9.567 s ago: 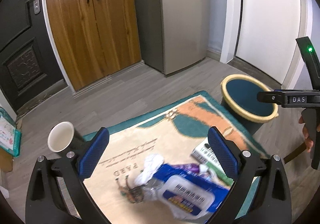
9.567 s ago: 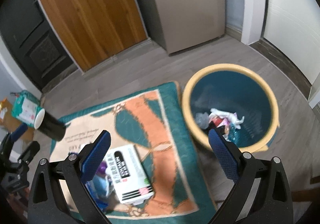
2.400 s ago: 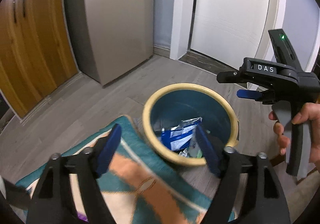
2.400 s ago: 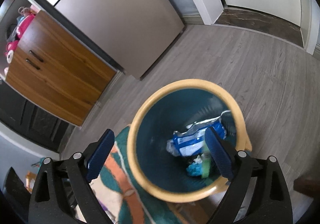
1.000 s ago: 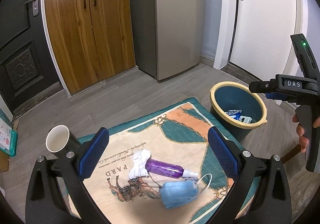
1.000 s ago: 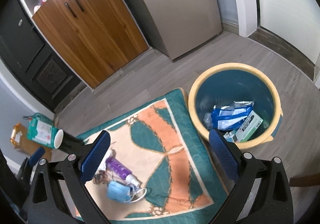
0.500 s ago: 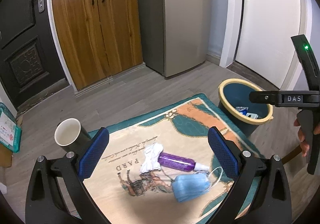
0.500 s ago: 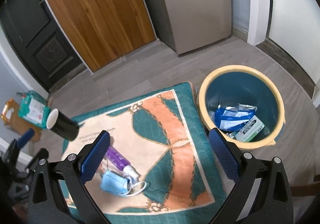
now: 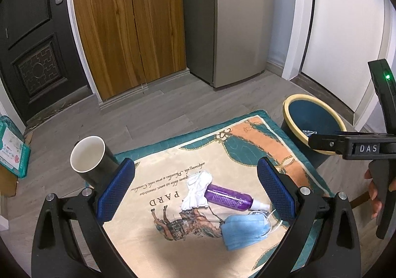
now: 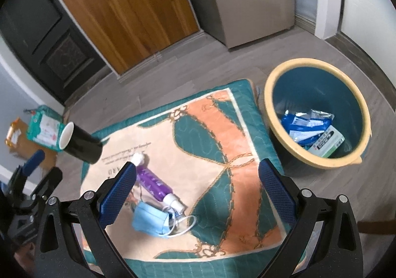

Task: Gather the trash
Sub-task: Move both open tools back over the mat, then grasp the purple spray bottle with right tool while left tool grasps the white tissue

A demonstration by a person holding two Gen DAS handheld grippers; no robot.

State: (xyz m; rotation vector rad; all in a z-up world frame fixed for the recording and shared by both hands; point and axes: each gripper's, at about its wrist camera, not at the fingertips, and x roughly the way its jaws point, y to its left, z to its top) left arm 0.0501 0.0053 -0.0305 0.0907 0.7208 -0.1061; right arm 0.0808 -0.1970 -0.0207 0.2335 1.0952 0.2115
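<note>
Both spread wide, empty: left gripper (image 9: 195,187) poised above mask (image 9: 243,232) and purple bottle (image 9: 229,198), right gripper (image 10: 196,185) likewise; bin (image 10: 272,114) off right; probably lining up a grab.

1. The purple spray bottle (image 10: 154,184), crumpled white tissue (image 9: 198,188) and blue face mask (image 10: 151,221) lie touching in one cluster on the patterned rug (image 10: 215,134).
2. The black paper cup (image 9: 92,161) lies tipped at the rug's left edge, apart from them.
3. The yellow-rimmed teal bin (image 10: 297,79) stands open-topped beside the rug's right edge.
4. Bare rug lies between cluster and bin.
</note>
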